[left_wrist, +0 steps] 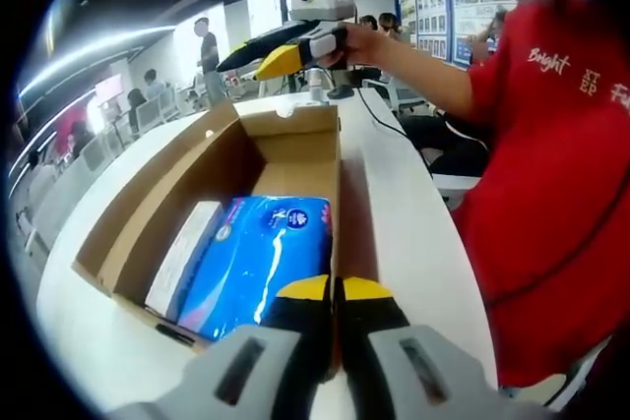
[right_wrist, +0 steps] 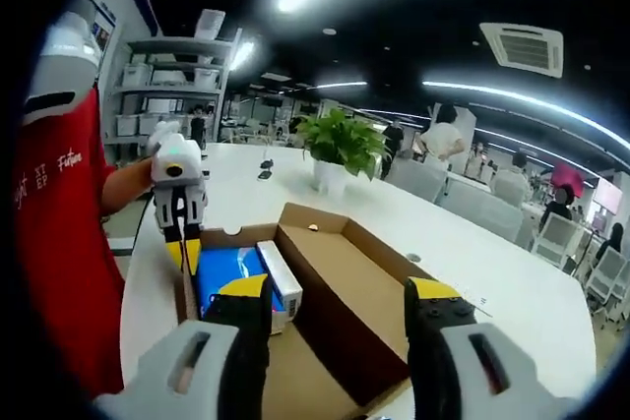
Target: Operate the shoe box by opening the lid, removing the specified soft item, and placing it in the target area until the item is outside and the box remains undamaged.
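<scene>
The brown cardboard shoe box (left_wrist: 207, 184) lies open on the white table, its lid (right_wrist: 345, 282) folded out flat beside it. Inside lie a blue soft tissue pack (left_wrist: 261, 258) and a white flat item (left_wrist: 182, 253). My left gripper (left_wrist: 336, 288) is shut on the box's side wall, next to the blue pack. From the right gripper view, the left gripper (right_wrist: 183, 255) pinches that wall from above, beside the blue pack (right_wrist: 226, 277). My right gripper (right_wrist: 339, 289) is open, hovering above the box and lid with nothing in it. The right gripper (left_wrist: 241, 68) is raised beyond the box's far end.
A person in a red shirt (left_wrist: 551, 194) stands close along the table's edge. A potted plant (right_wrist: 340, 145) stands on the white table (right_wrist: 472, 243) beyond the box. Chairs and people are further back, and shelves (right_wrist: 162, 86) line the wall.
</scene>
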A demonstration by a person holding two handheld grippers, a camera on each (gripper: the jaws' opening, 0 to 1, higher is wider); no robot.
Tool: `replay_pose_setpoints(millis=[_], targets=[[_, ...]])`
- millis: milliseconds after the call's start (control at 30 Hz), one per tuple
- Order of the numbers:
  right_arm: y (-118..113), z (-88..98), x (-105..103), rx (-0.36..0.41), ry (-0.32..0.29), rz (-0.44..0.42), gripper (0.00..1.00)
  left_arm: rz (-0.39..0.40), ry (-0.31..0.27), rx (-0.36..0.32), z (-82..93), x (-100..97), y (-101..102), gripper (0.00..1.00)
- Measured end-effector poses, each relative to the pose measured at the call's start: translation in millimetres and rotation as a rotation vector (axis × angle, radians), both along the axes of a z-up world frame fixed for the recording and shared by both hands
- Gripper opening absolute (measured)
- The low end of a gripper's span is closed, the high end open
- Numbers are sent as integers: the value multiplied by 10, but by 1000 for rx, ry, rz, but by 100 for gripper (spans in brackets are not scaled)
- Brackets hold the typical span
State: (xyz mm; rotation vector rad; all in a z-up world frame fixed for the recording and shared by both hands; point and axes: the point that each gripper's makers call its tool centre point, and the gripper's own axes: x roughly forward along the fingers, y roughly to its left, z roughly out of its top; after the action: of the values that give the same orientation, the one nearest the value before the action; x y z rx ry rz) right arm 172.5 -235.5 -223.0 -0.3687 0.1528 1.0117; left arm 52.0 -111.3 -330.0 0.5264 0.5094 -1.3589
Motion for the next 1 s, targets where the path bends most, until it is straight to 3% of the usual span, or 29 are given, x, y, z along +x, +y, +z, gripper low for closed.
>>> replay_pose_setpoints(millis=[133,533,1000], targets=[[33,-11,-9,-35,4,33,55,-1,6,2,-3,0,0,2],[135,78,-35,-44,47,110,55,-14,2,6,-9,-13,3,2],[328,-310,-126,-49,121,162,53,1,1,5,-4,-11,-3,2]])
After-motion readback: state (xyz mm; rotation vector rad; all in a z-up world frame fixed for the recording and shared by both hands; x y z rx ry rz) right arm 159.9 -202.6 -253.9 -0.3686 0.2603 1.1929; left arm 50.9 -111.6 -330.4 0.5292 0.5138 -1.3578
